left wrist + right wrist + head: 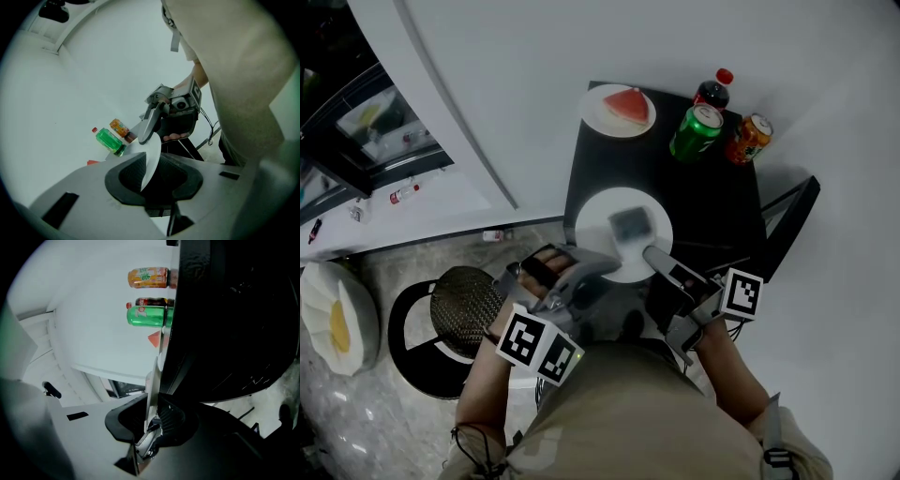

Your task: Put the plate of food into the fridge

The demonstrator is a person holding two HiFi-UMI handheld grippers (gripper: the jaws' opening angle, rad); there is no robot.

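A white plate (598,212) with a blurred grey piece of food (630,225) lies at the near edge of a black table (712,202). My left gripper (598,268) is shut on its near-left rim. My right gripper (660,259) is shut on its near-right rim. In the left gripper view the plate's rim (151,157) stands edge-on between the left gripper's (152,177) pads, with the right gripper (153,123) clamped further along. In the right gripper view the rim (152,387) runs into the right gripper's (151,422) pads beside the table's dark edge (225,324).
At the table's far side stand a second plate with watermelon (619,111), a green can (696,131), an orange can (750,139) and a cola bottle (712,91). A round black stool (455,319) stands on the left. A dark open compartment with shelves (356,131) is at the upper left.
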